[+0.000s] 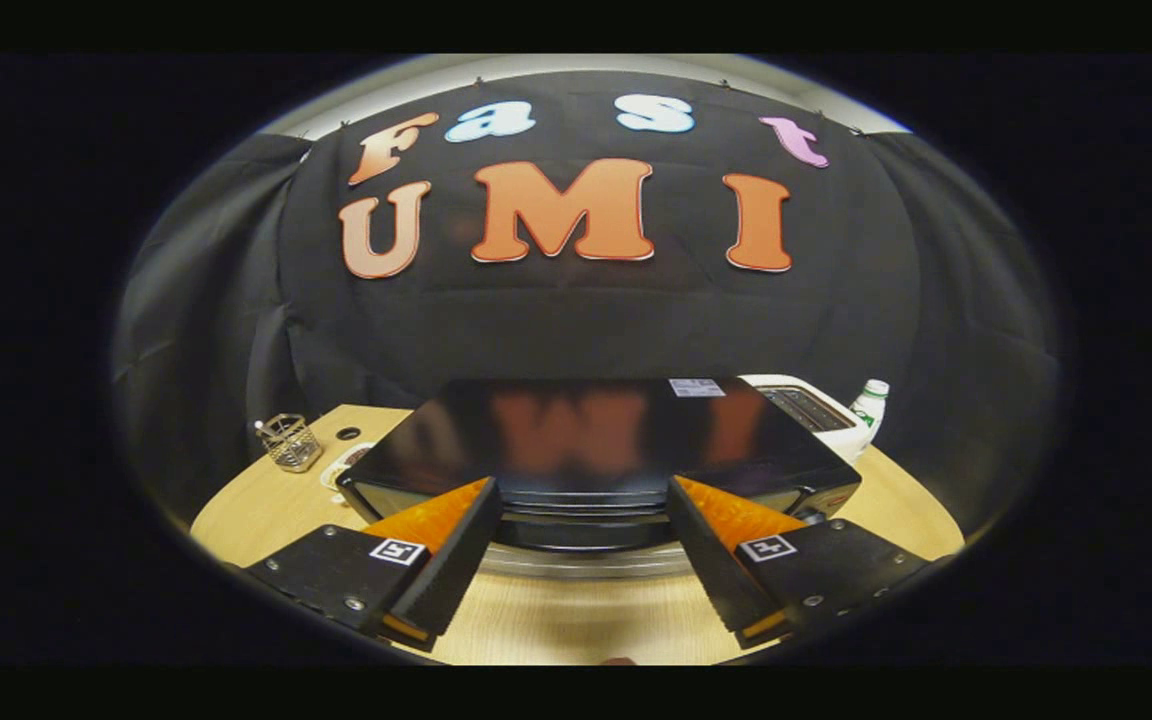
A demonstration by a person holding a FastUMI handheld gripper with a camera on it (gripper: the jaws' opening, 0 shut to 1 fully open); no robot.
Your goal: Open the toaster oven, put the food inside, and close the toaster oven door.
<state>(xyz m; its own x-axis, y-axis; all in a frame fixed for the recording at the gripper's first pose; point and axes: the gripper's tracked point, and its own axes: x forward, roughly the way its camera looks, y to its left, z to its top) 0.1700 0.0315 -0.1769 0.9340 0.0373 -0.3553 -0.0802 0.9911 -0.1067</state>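
One toaster oven [596, 440] sits in the middle of the wooden desk [576, 620], just ahead of the gripper [581, 495]. Its glossy black top faces the camera and carries one small pale sticker [696, 387] near the far right corner. The oven's front edge, with a dark bar that looks like the door handle [581, 530], lies between the two fingers and slightly beyond their tips; whether the door is ajar cannot be told from this angle.

The jaws stand wide apart, one finger at each side of the oven's front, and they hold nothing. Neither finger visibly presses on the oven. Each finger mount bears one square marker tag, two in all.

Far left on the desk stands one small wire basket [289, 441], well apart from the oven. Beside it is one round hole [348, 434] in the desk surface, and something pale shows just at the oven's left corner, too hidden to identify. Behind the oven on the far right sits one white appliance [806, 405] with a dark slotted top, and just right of that one plastic bottle [869, 405] with a white cap.
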